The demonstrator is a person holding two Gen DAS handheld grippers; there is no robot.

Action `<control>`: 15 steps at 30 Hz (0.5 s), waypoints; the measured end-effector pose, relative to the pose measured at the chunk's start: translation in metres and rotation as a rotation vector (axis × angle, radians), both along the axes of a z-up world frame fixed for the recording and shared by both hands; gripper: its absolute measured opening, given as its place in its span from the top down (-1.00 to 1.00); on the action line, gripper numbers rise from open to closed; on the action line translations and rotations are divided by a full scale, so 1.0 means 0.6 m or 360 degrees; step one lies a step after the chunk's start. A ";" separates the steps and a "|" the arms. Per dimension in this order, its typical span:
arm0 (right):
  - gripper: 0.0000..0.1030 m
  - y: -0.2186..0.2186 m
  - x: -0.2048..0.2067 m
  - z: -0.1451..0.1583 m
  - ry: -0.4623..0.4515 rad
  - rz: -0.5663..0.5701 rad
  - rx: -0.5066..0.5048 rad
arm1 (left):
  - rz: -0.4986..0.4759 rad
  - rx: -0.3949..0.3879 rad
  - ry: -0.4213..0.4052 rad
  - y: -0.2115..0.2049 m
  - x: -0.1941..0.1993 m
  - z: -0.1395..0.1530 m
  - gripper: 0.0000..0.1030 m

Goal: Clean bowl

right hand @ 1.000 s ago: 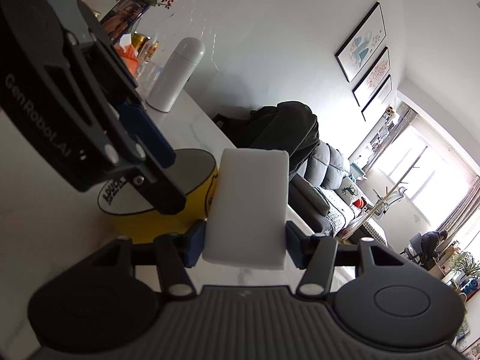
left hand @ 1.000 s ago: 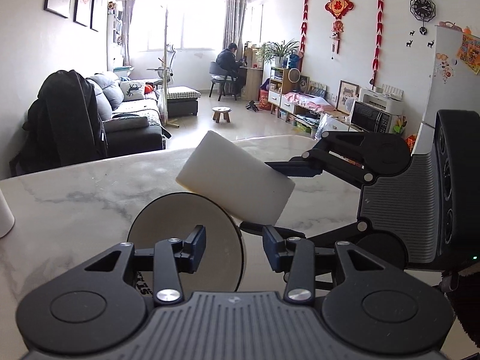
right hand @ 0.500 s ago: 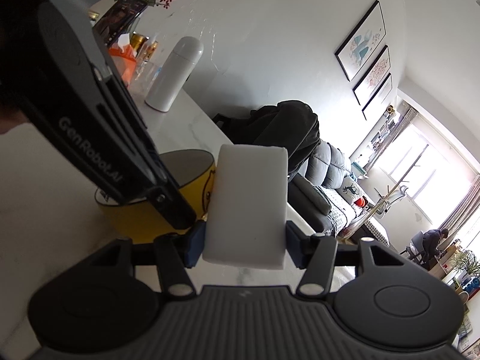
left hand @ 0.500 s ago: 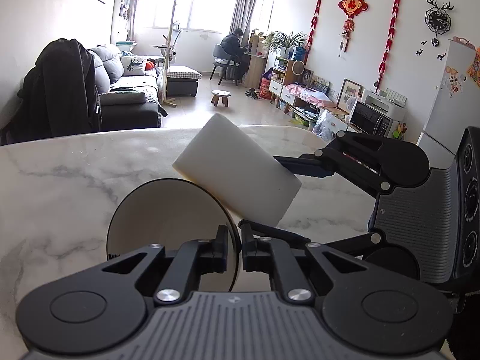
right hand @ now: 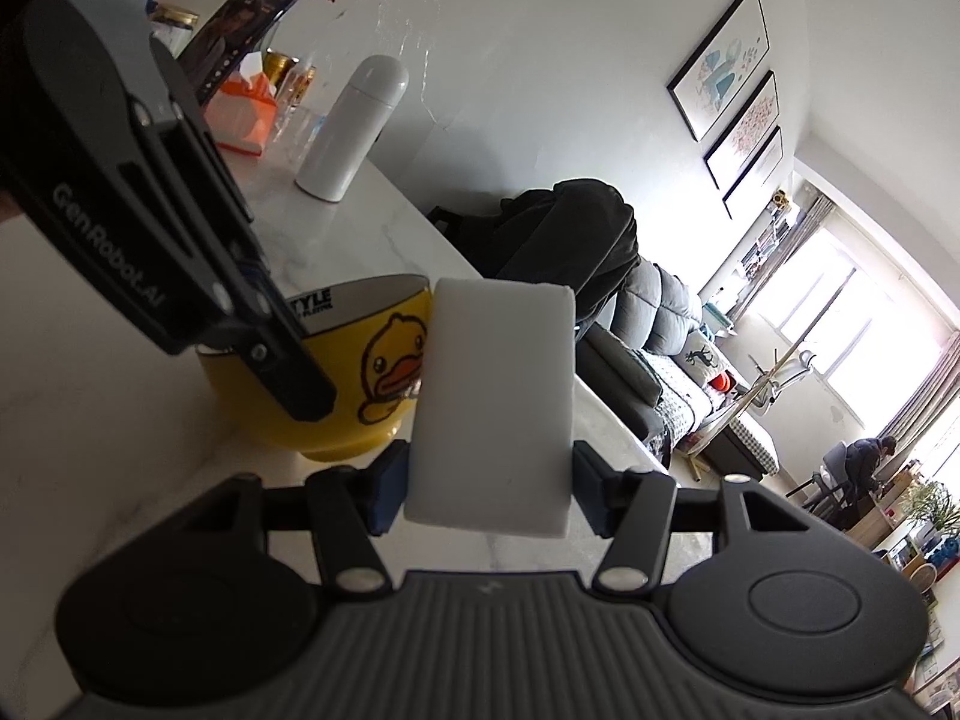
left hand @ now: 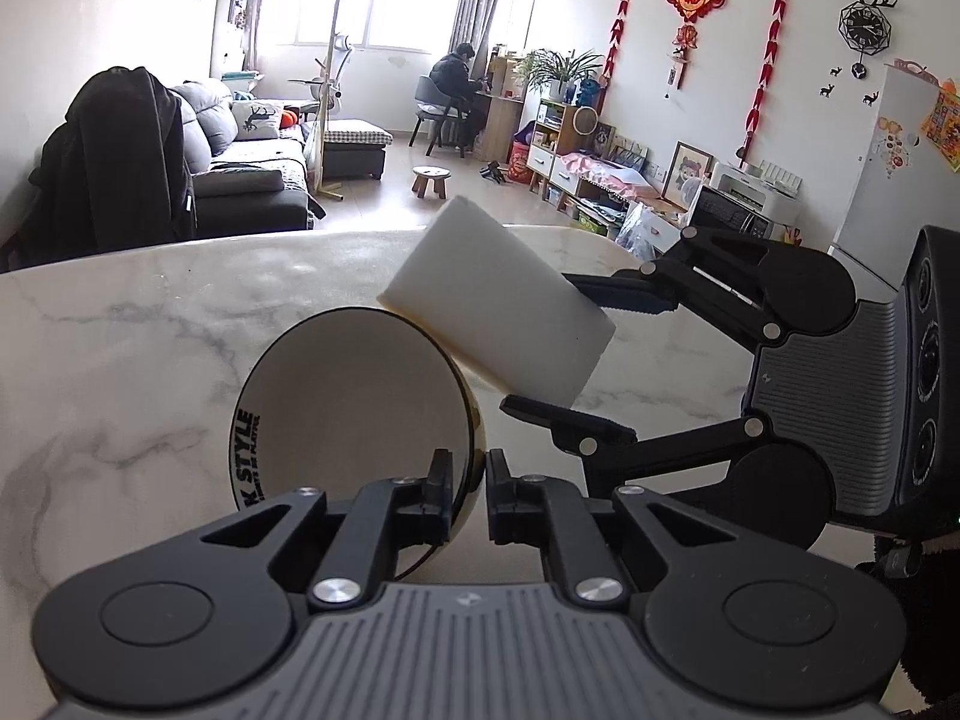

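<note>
Yellow bowl (left hand: 354, 408) is now tilted, its rim pinched by the left fingers (left hand: 438, 492); right fingers (right hand: 384, 480) clamp the sponge (right hand: 498, 402), ready to wipe.

My left gripper (left hand: 468, 495) points down toward the desk (left hand: 150, 324), its jaws pinched on the near rim of the bowl (left hand: 342, 402), one finger inside, one outside. My right gripper (right hand: 489, 483) sits just right of the bowl, clamped on the sponge (right hand: 495, 402), which seems to touch the bowl's side.
</note>
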State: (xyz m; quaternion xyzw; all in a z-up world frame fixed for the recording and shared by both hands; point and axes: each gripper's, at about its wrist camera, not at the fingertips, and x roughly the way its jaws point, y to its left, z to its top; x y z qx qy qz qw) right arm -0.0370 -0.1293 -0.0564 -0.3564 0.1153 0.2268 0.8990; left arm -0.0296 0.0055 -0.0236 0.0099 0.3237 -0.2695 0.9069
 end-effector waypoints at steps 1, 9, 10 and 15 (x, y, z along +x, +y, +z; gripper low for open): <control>-0.17 0.005 -0.005 -0.001 -0.0033 0.0006 -0.0031 | 0.0005 -0.0008 0.0002 0.002 -0.001 0.000 0.78; -0.18 0.016 -0.009 -0.004 -0.0060 -0.0036 -0.0032 | 0.0017 -0.0012 0.0000 0.005 -0.006 0.000 0.75; -0.18 0.016 -0.008 -0.007 -0.0048 -0.0054 -0.0022 | 0.0015 -0.0008 -0.0001 0.004 -0.006 0.000 0.75; -0.16 0.014 -0.011 -0.023 -0.0056 -0.0125 0.0017 | 0.0014 -0.0008 -0.0003 0.005 -0.005 0.000 0.75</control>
